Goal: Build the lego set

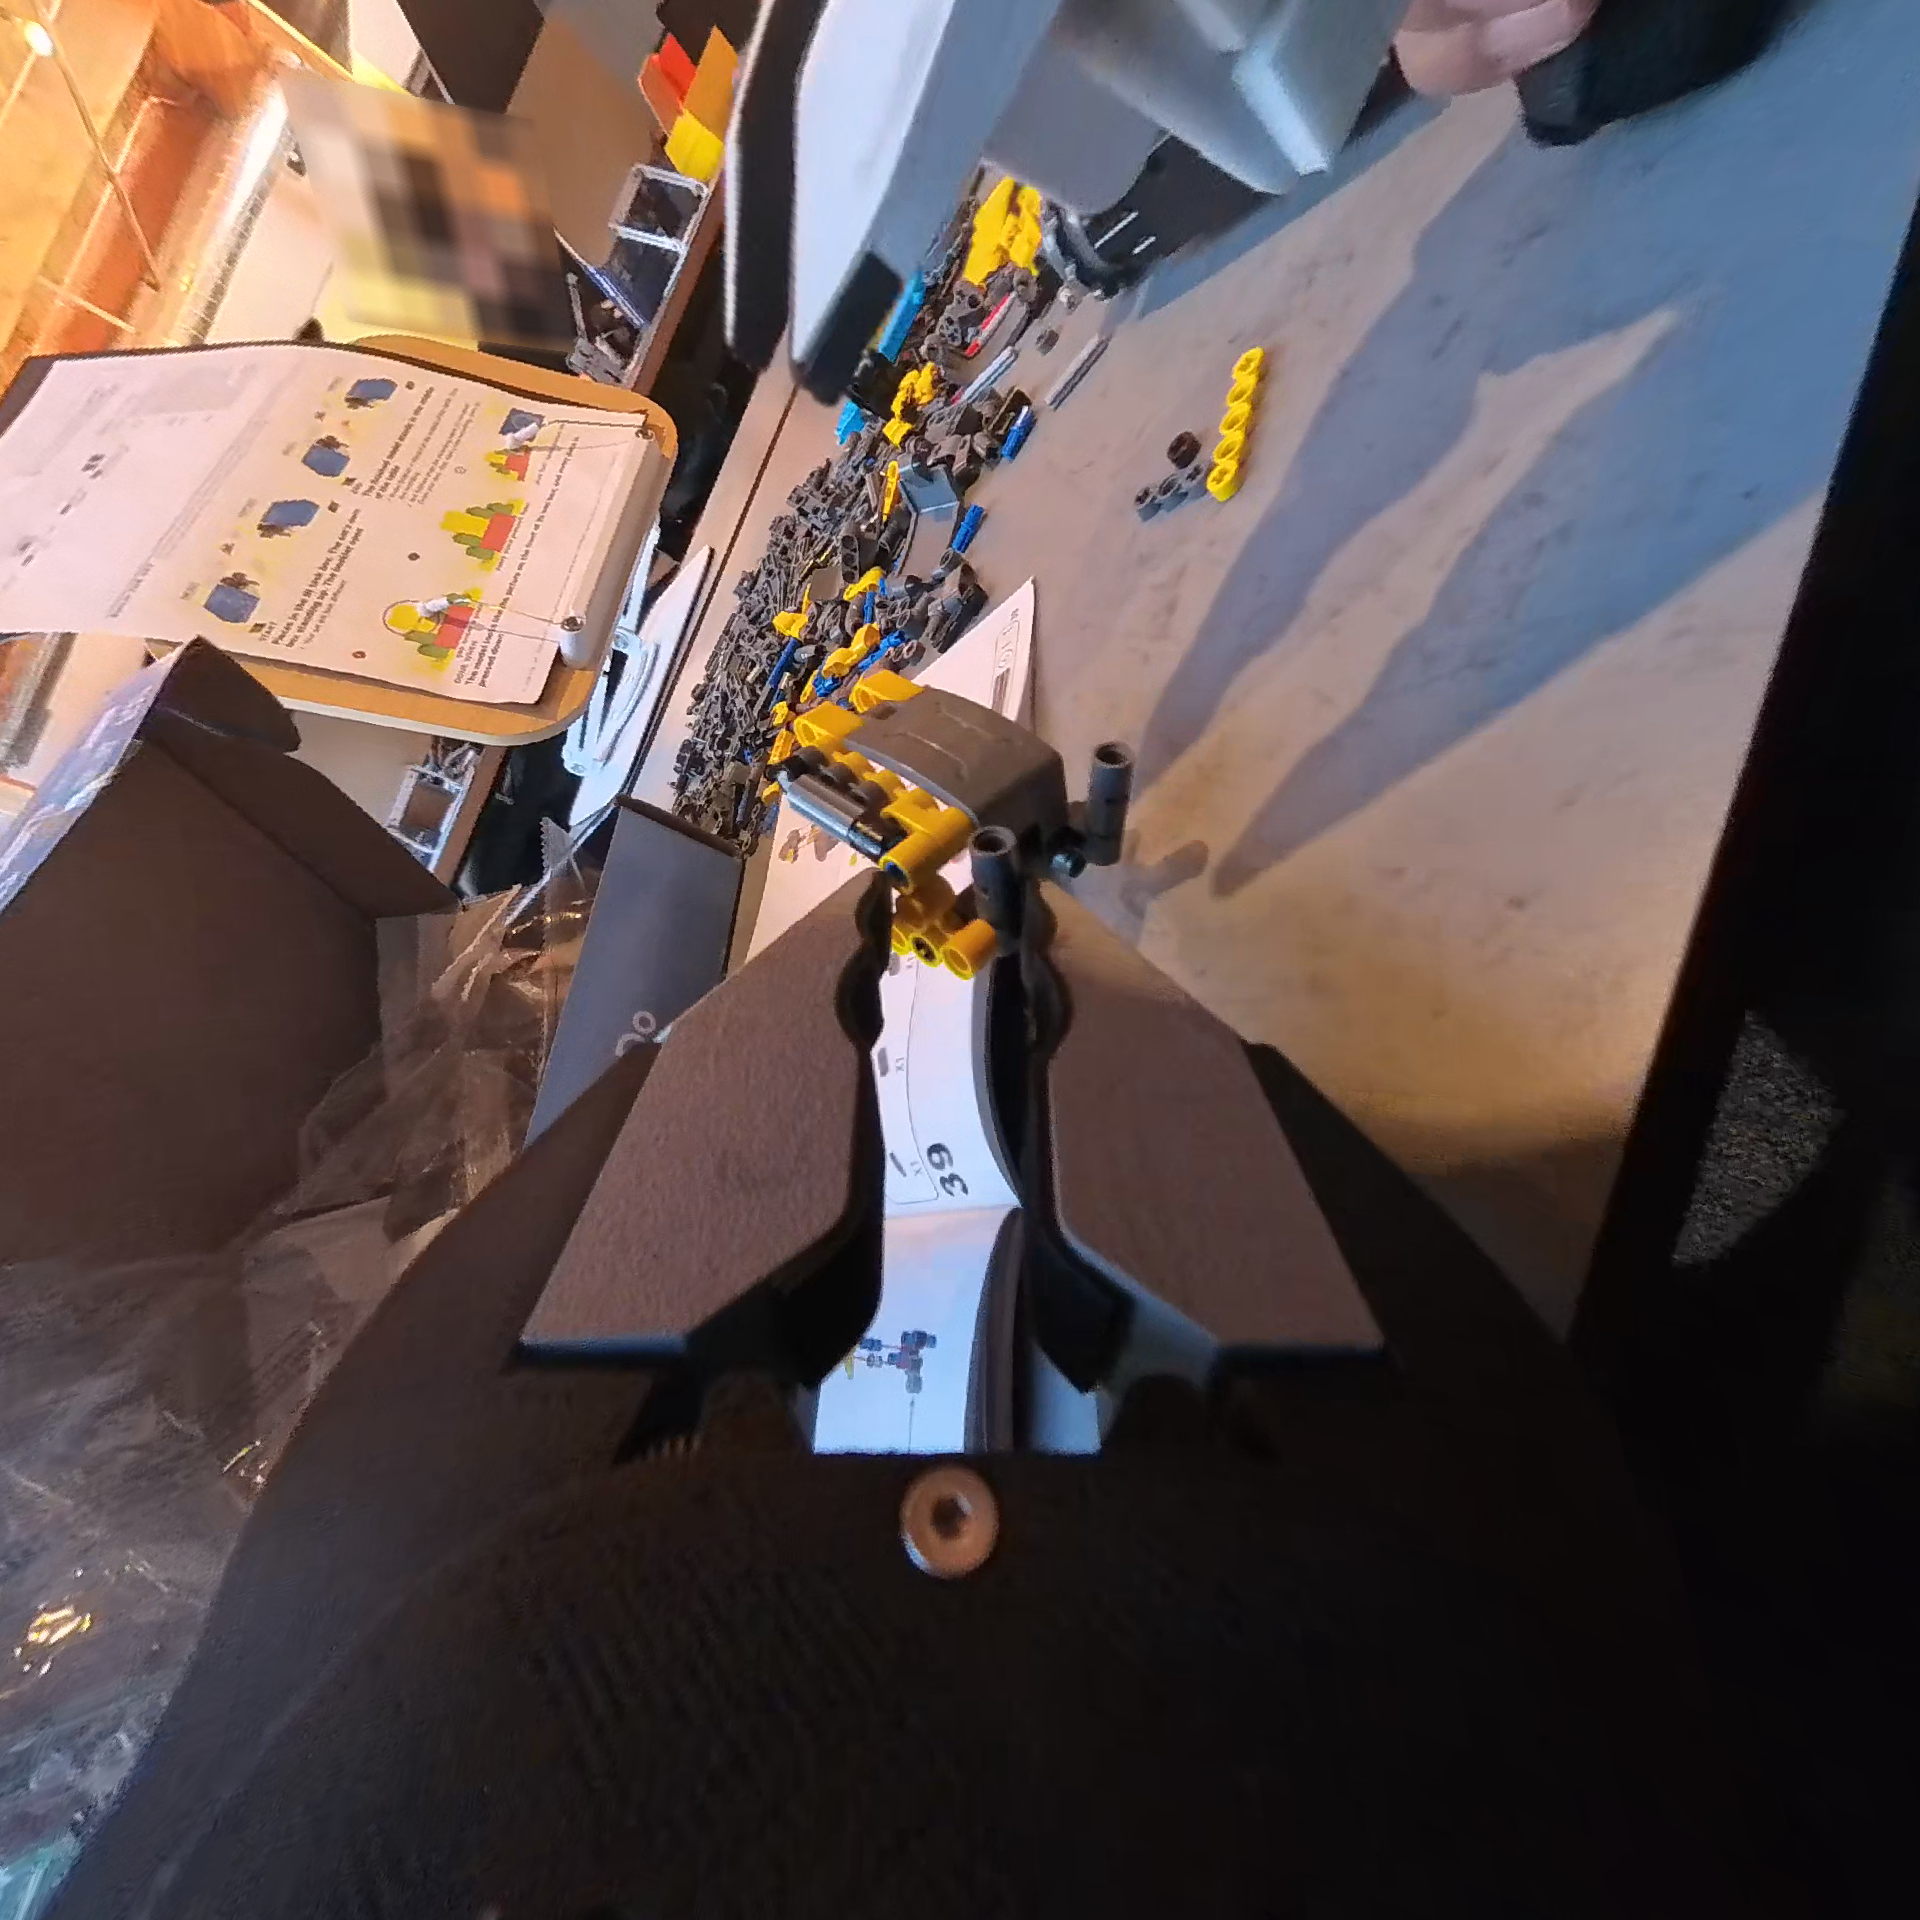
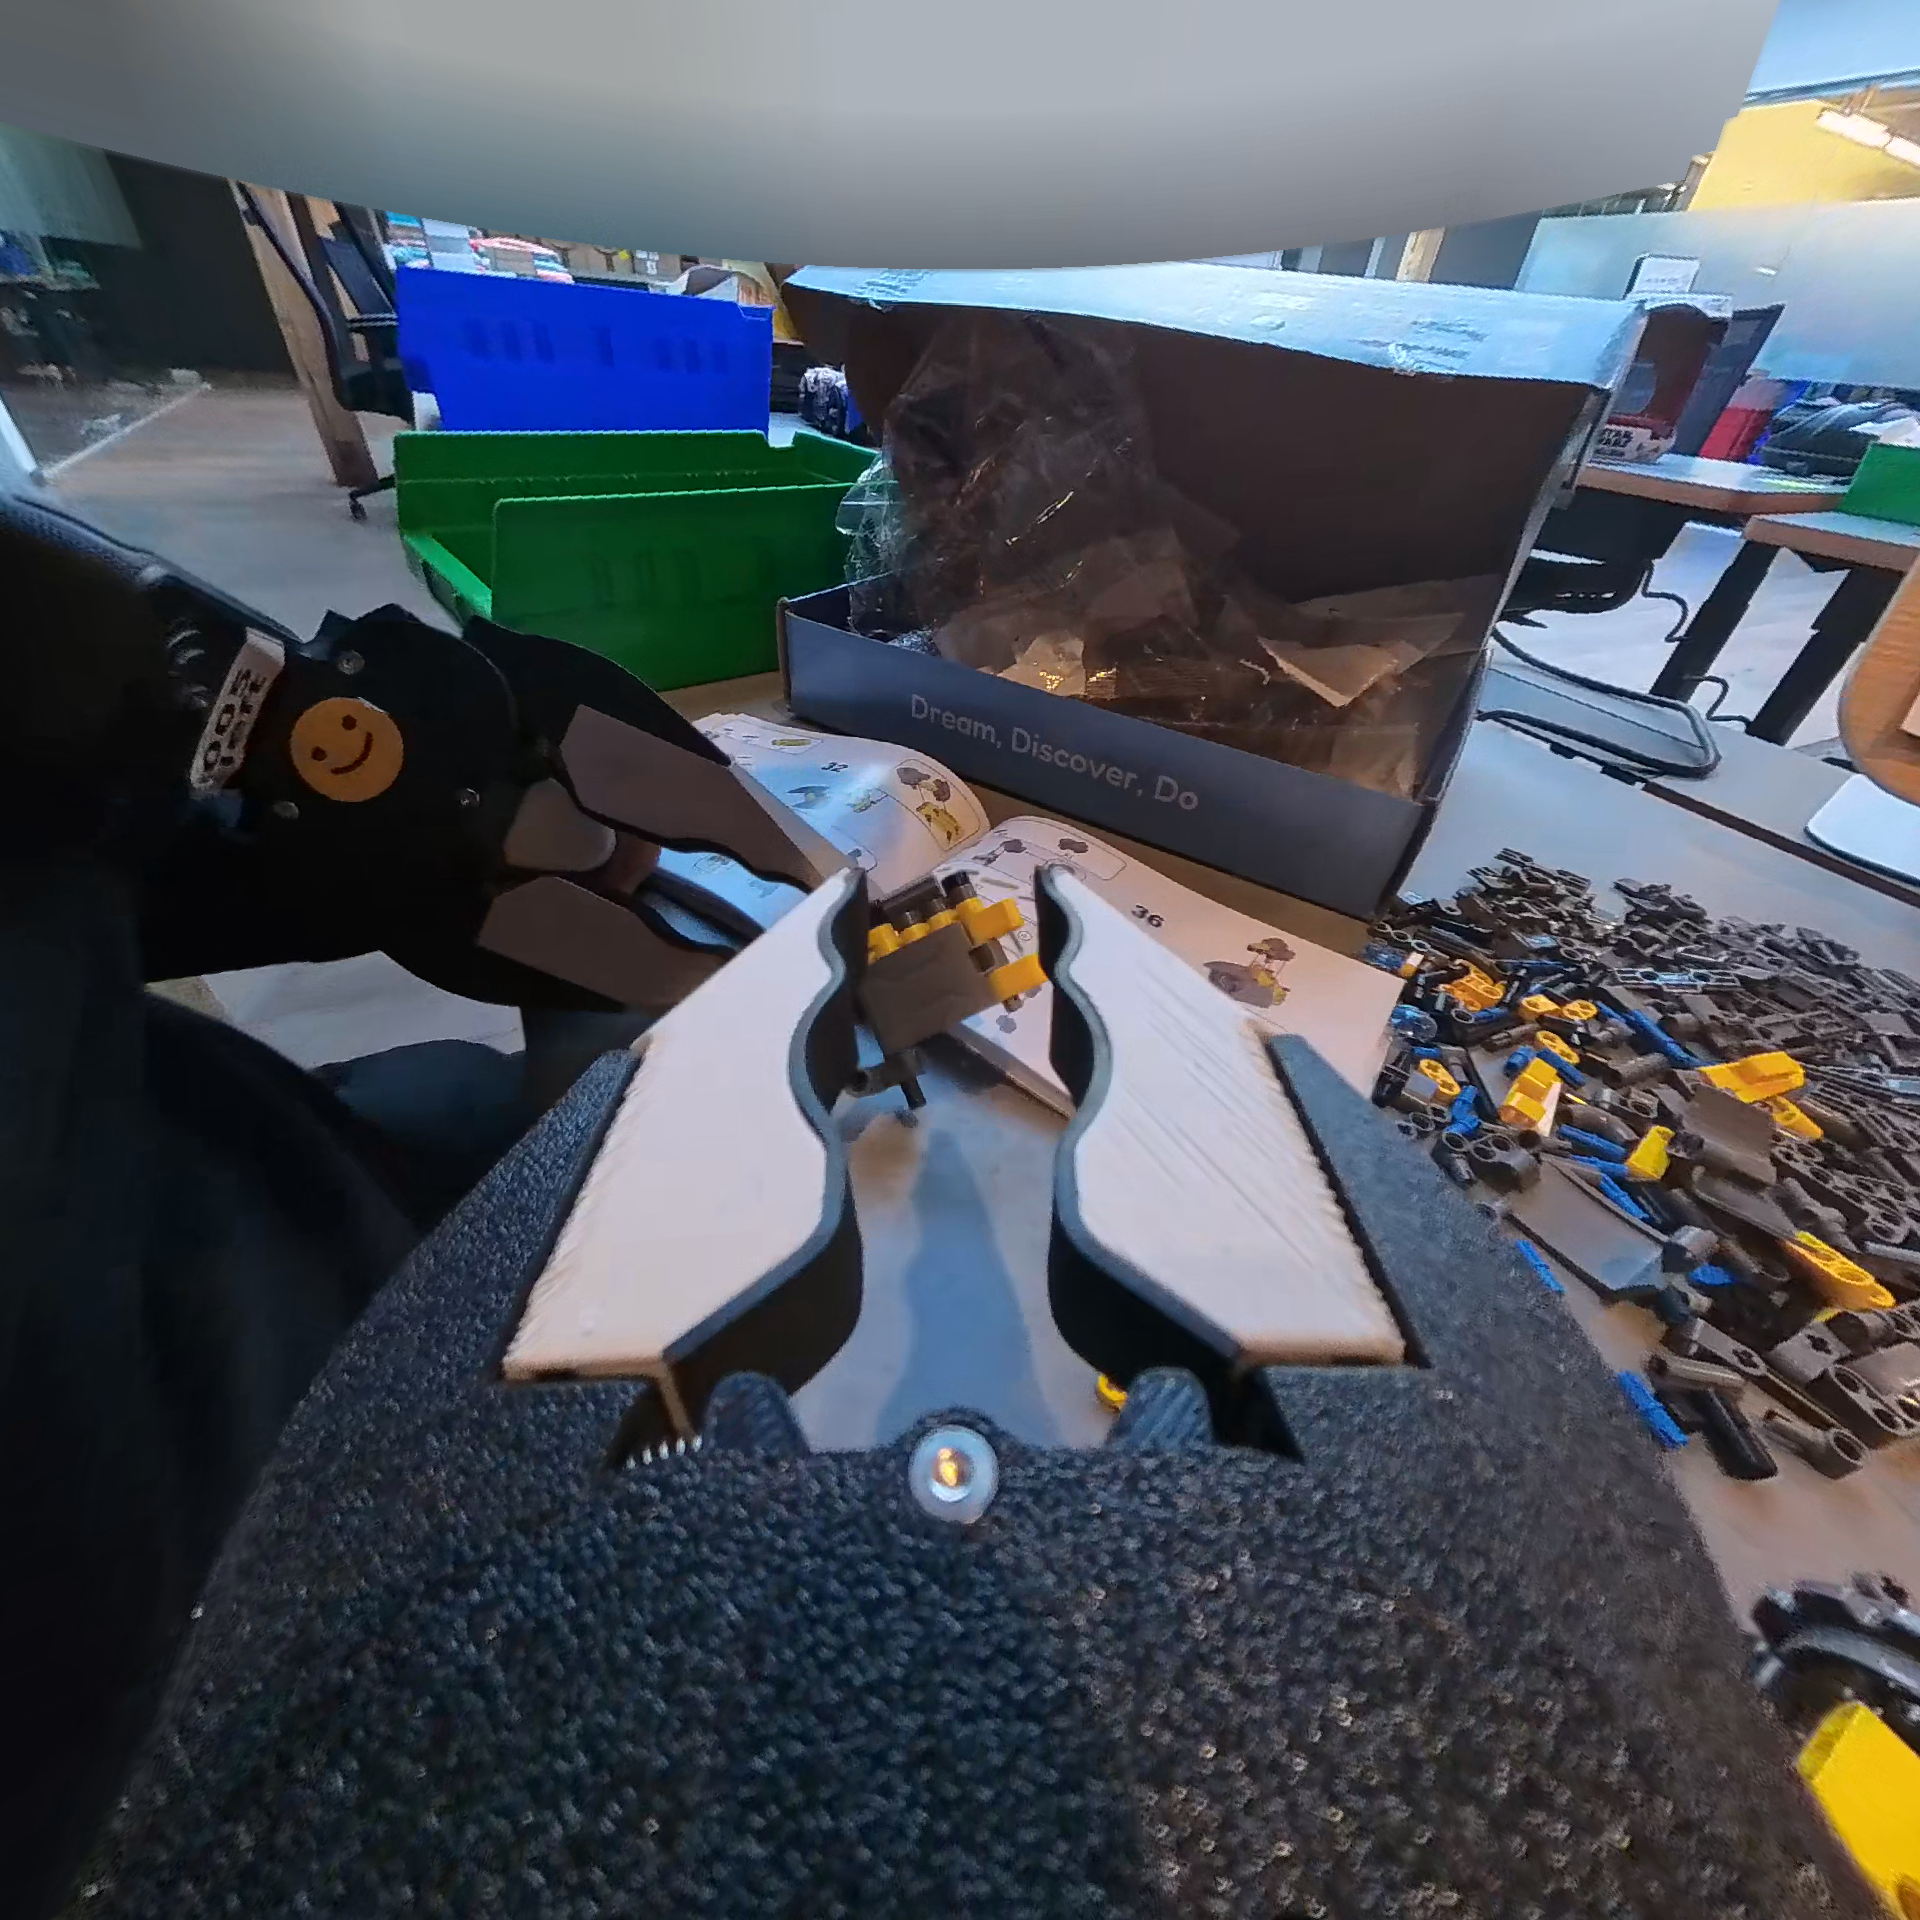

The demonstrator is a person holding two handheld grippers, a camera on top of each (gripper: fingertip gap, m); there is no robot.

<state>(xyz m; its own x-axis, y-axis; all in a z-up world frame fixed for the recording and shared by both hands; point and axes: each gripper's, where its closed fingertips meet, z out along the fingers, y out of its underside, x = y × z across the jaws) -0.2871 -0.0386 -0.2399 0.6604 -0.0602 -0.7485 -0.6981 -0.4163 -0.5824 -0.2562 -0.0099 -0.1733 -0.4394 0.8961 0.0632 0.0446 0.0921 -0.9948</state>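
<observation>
**Small brick assembly pinched at the left fingers, right fingers spread around it**

We note the left gripper [image 1: 951, 914] with its fingers drawn close on the yellow end of a small brick assembly [image 1: 925, 790]: yellow beams, a grey curved shell, dark pins and connectors sticking out. It hangs clear of the desk [image 1: 1455, 623], above an open instruction booklet [image 1: 940, 1122].

The right gripper [image 2: 951, 935] stands with fingers spread, one on each side of the same assembly [image 2: 940, 971]; its left finger looks to be just against the grey shell, the other apart. We cannot tell whether it truly touches.

Handling, as we judge it: light, rigid plastic, smooth and rather slippery on the shell. Push-fit joints may pop under twist or a hard squeeze. The slim dark pins look weakest. We reckon the best hold is across the flat sides of the yellow beams, not the curved shell.

Around it: a loose pile of parts [image 2: 1662, 1122] in grey, blue and yellow, a yellow beam [image 1: 1236, 426] lying apart, a dark cardboard box [image 2: 1143, 769] with clear bags, green bins [image 2: 623, 540] behind
</observation>
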